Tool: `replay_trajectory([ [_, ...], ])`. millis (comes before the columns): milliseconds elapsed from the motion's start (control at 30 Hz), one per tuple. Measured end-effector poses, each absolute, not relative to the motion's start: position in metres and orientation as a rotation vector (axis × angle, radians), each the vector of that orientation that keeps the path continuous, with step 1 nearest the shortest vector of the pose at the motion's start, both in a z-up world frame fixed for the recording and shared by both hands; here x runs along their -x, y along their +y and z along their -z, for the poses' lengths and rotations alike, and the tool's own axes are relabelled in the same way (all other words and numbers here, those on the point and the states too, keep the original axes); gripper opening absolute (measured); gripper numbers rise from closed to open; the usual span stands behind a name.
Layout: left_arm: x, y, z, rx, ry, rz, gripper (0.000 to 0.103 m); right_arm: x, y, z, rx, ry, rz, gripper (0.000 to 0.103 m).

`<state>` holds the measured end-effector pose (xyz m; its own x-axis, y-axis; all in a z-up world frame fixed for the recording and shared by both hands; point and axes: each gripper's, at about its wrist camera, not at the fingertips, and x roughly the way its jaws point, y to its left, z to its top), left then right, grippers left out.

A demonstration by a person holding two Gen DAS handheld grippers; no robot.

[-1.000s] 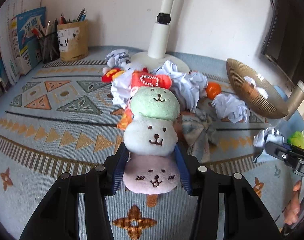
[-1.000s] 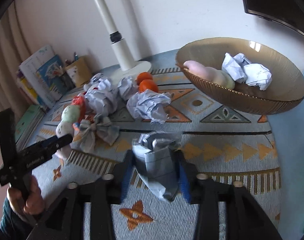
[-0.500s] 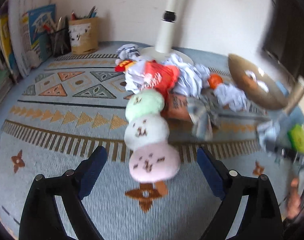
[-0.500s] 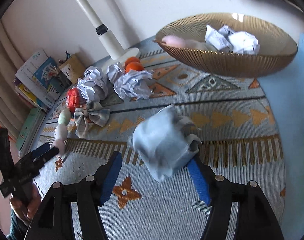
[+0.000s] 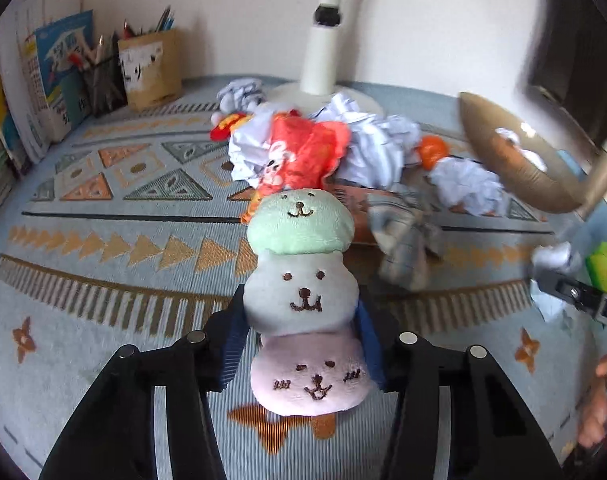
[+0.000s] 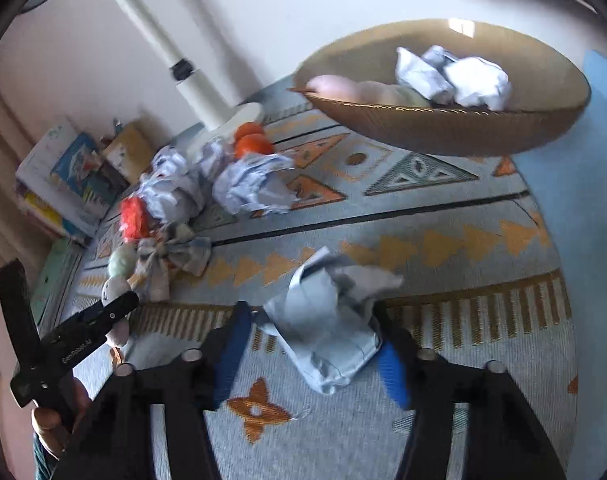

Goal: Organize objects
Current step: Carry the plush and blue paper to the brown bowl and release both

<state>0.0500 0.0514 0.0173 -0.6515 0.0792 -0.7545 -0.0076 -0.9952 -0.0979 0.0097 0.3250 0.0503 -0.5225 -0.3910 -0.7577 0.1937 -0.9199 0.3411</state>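
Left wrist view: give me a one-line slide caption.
Left gripper clamps a three-bear plush toy above a patterned rug strewn with crumpled paper.

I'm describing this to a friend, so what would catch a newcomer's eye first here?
The plush toy, three stacked faces in green, white and pink, fills the left wrist view, clamped in the left gripper. Behind it sits a heap of crumpled paper, and the brown bowl stands at the right.
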Motion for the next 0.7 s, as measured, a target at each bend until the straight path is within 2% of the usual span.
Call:
replay_trajectory([
  [67,-0.065,0.055,-0.028,1.224,-0.146,-2.786,0.047,-0.02,0.323,-0.059,-1.253,-0.247,2.462,0.052],
  [200,-0.067,0.078,-0.064,1.082,-0.106,-2.772,0.047,-0.034,0.339,-0.096,-1.12,-0.254,2.502,0.052],
  [367,-0.028,0.141,-0.117,0.893,-0.027,-2.717,0.047,-0.026,0.385,-0.161,-0.918,-0.3,2.725,0.053],
  [467,0.006,0.185,-0.136,0.799,-0.047,-2.653,0.047,-0.008,0.412,-0.183,-0.854,-0.357,2.868,0.054],
  [700,0.076,0.245,-0.12,0.813,-0.177,-2.514,0.047,0.053,0.441,-0.167,-0.86,-0.472,2.968,0.054],
])
